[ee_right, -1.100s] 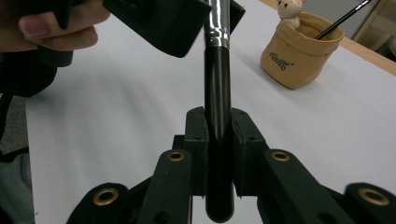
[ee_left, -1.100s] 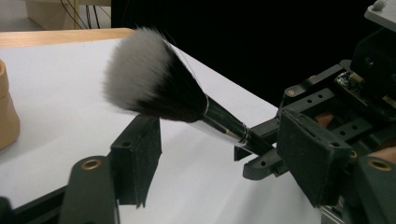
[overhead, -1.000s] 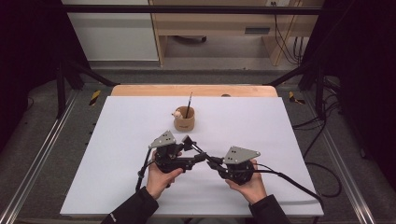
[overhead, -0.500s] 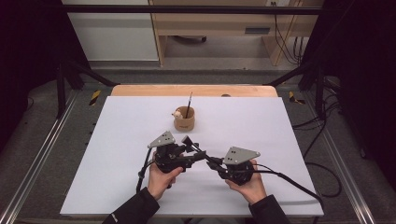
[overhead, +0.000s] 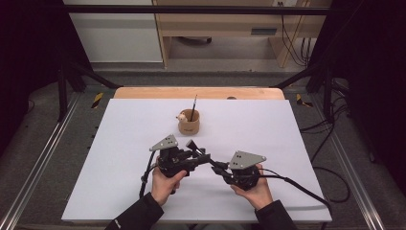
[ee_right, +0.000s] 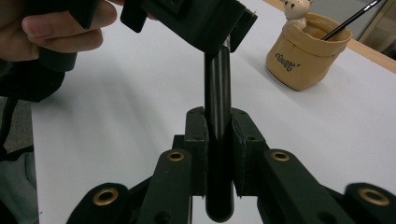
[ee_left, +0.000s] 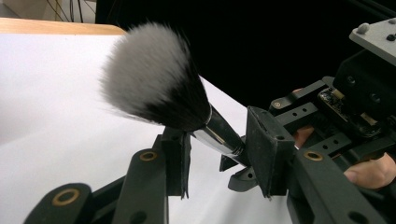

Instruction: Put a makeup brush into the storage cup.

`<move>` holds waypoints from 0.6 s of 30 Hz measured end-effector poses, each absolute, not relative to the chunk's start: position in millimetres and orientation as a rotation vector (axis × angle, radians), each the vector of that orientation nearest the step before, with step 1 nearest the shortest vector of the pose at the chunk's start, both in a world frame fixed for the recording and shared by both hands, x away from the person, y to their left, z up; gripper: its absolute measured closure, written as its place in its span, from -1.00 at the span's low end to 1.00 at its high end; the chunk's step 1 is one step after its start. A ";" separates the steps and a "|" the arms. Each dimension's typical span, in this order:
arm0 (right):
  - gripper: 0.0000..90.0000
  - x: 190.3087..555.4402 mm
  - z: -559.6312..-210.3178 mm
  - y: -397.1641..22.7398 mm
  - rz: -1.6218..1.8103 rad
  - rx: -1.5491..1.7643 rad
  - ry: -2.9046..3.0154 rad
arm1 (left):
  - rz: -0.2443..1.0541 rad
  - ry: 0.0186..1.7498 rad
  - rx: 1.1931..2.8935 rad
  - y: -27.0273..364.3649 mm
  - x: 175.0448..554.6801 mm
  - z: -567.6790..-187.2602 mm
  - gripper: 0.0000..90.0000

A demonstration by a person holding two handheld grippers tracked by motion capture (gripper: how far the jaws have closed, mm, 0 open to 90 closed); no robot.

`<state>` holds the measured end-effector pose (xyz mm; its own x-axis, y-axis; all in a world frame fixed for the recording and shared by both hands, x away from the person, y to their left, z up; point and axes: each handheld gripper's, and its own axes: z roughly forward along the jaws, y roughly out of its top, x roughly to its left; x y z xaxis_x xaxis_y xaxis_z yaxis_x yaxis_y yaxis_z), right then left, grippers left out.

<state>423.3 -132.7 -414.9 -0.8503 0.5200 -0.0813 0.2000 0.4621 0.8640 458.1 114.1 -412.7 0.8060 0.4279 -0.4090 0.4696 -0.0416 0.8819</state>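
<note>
A makeup brush with a fluffy white-and-black head (ee_left: 154, 79), a silver ferrule (ee_left: 217, 135) and a black handle (ee_right: 217, 93) is held above the white table sheet (overhead: 119, 143). My right gripper (ee_right: 218, 135) is shut on the handle, near its end. My left gripper (ee_left: 219, 154) has its jaws on either side of the ferrule and has just been closing; a small gap still shows at one pad. In the high view the left gripper (overhead: 200, 152) and the right gripper (overhead: 216, 166) meet tip to tip near the table's front.
A tan fabric cup (overhead: 188, 125) stands behind the grippers at mid-table, with a thin black brush (overhead: 194, 106) leaning in it and a small animal figure (overhead: 181, 116) at its rim. A wooden strip (overhead: 198, 92) runs along the far edge. Cables trail off to the right.
The left gripper's jaws have drawn in around the brush. Neither hand has moved across the table.
</note>
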 end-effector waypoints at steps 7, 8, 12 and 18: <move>0.76 423.5 -415.6 -132.3 1.347 0.605 2.387 | -0.046 0.719 1.645 116.2 458.3 -411.9 0.40; 0.76 423.5 -415.6 -132.2 1.348 0.604 2.388 | -0.046 0.720 1.641 116.6 458.4 -411.8 0.40; 0.76 423.6 -415.7 -132.1 1.353 0.604 2.390 | -0.054 0.720 1.633 117.1 458.2 -411.7 0.42; 0.76 423.7 -417.1 -131.0 1.348 0.600 2.400 | -0.065 0.717 1.626 117.7 457.7 -411.5 0.49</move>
<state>423.7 -131.0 -417.1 -0.8595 0.5059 -0.0731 0.2010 0.4659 0.8617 457.7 117.7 -411.5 0.8022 0.4091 -0.4348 0.4803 -0.0097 0.8770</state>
